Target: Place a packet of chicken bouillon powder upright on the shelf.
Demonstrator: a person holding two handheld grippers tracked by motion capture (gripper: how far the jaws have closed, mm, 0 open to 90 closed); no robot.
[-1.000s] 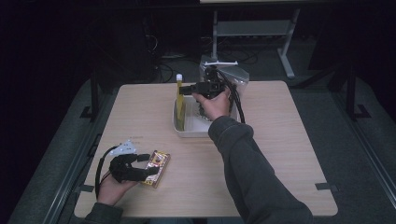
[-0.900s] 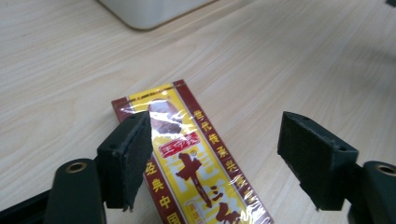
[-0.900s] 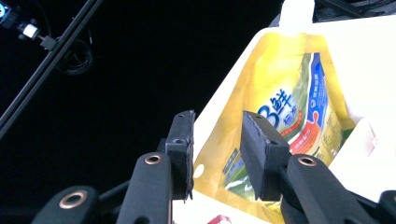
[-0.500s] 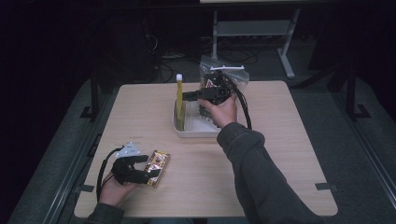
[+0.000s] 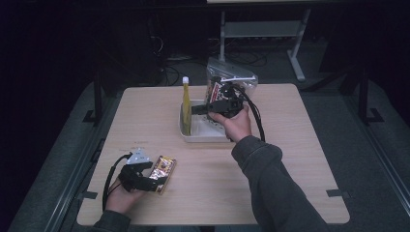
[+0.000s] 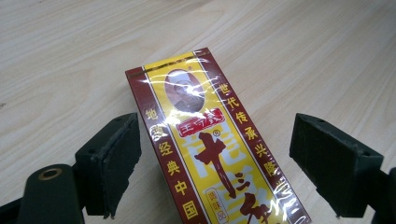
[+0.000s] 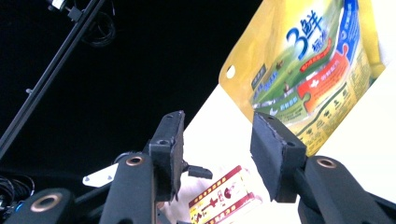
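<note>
1. Since half a second back, the right gripper [image 5: 196, 109] has backed a bit toward the desk's [image 5: 290, 145] near edge, with the yellow pouch [image 5: 185, 107] left upright in the white tray [image 5: 205, 137]; left gripper [image 5: 159, 181] hasn't budged.
2. Light wood desk in a dark room; grey floor, cables and a metal stand [image 5: 300, 43] behind the far edge; clear bag [image 5: 231, 76] behind the tray.
3. Red-and-yellow box [image 6: 210, 154] lies flat near the near-left corner, long axis running from the left gripper toward the tray.
4. Left jaws spread either side of the box, not touching; right jaws apart, empty, aimed at the pouch [image 7: 303, 70].
</note>
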